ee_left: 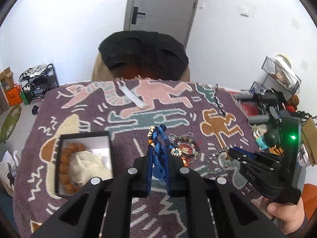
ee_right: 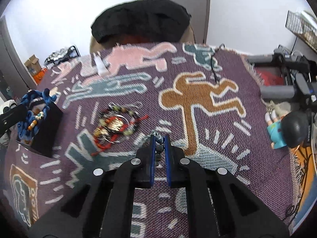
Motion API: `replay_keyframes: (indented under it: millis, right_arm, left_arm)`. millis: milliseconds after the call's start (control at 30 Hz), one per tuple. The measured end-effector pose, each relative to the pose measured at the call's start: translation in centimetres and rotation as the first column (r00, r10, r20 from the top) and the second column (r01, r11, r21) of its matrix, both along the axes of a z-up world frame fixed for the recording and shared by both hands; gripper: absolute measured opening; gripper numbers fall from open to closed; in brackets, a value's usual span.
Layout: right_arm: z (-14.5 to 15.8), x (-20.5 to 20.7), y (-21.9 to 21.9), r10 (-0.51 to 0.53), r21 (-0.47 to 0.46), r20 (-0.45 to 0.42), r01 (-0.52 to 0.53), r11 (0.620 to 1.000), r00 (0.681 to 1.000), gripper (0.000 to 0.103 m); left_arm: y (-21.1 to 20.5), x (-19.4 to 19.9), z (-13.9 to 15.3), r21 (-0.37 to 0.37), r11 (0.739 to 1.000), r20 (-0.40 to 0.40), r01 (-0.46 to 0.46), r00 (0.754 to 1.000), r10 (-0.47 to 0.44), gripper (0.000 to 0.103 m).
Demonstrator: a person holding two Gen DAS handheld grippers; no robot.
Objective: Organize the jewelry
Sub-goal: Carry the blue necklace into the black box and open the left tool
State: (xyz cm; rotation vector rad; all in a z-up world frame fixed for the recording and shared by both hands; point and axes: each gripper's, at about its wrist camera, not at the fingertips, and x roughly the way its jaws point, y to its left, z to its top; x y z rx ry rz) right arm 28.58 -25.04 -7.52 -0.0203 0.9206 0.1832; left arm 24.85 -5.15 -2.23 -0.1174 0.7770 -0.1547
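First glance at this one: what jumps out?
The purple tablecloth with bright cartoon figures fills both views. The left tool is shut on a blue braided cord, right of the open box. The right tool pinches a beaded chain beside the heaped bracelets.

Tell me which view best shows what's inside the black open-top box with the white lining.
The left wrist view: it looks down into the black open-top box, showing brown beads and a cream cloth pouch. The right wrist view shows only its dark outer side, contents hidden.
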Motion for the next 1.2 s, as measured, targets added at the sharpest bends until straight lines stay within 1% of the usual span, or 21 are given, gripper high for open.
replay_keyframes:
  millis: [233, 433, 533, 733, 967, 1033, 1067, 1100, 1133, 1167, 1200]
  right_arm:
    - [3.2, -1.4, 1.9, 0.029, 0.002, 0.091, -0.029, 1.0, 0.995, 0.01]
    - [5.4, -2.5, 4.6, 0.081, 0.008, 0.147, -0.083, 0.997, 0.986, 0.01]
    - [6.0, -3.0, 6.2, 0.109, 0.013, 0.16, -0.113, 0.994, 0.981, 0.01]
    - [6.6, -3.5, 9.7, 0.169, 0.013, 0.173, -0.173, 0.985, 0.97, 0.01]
    - [7.1, -3.6, 13.2, 0.217, 0.015, 0.183, -0.224, 0.975, 0.959, 0.01]
    - [7.2, -3.5, 14.2, 0.232, 0.013, 0.184, -0.239, 0.971, 0.955, 0.01]
    - [7.3, -3.5, 14.9, 0.241, 0.011, 0.184, -0.248, 0.969, 0.953, 0.01]
    - [7.3, -3.4, 15.3, 0.248, 0.011, 0.185, -0.254, 0.967, 0.951, 0.01]
    - [7.3, -3.4, 16.0, 0.258, 0.011, 0.187, -0.264, 0.964, 0.948, 0.01]
    - [7.3, -3.3, 16.3, 0.265, 0.012, 0.187, -0.272, 0.962, 0.946, 0.01]
    - [7.2, -3.3, 16.7, 0.271, 0.013, 0.186, -0.279, 0.96, 0.944, 0.01]
  left_arm:
    - [3.5, -1.3, 1.7, 0.012, 0.998, 0.043, -0.061, 0.997, 0.061, 0.009]
    - [6.6, -1.9, 1.6, 0.008, 0.994, 0.041, -0.11, 0.993, 0.11, 0.009]
    - [8.3, -2.0, 1.1, 0.005, 0.991, 0.032, -0.135, 0.99, 0.134, 0.009]
    - [11.8, -2.0, -0.6, -0.034, 0.983, 0.005, -0.182, 0.983, 0.183, 0.009]
    - [13.1, -1.2, -2.6, -0.046, 0.981, -0.016, -0.189, 0.982, 0.188, 0.011]
    - [13.1, -1.4, -2.6, -0.038, 0.981, 0.004, -0.188, 0.982, 0.188, 0.051]
    - [13.1, -1.7, -2.4, -0.029, 0.98, 0.03, -0.198, 0.98, 0.199, 0.09]
    - [13.2, -2.4, -2.0, -0.019, 0.978, 0.086, -0.209, 0.974, 0.21, 0.094]
    - [13.2, -2.9, -1.7, -0.008, 0.977, 0.119, -0.211, 0.97, 0.21, 0.095]
    - [13.2, -3.2, -1.4, 0.021, 0.977, 0.132, -0.214, 0.969, 0.21, 0.095]
    - [13.3, -3.3, -1.3, 0.034, 0.976, 0.133, -0.217, 0.968, 0.211, 0.095]
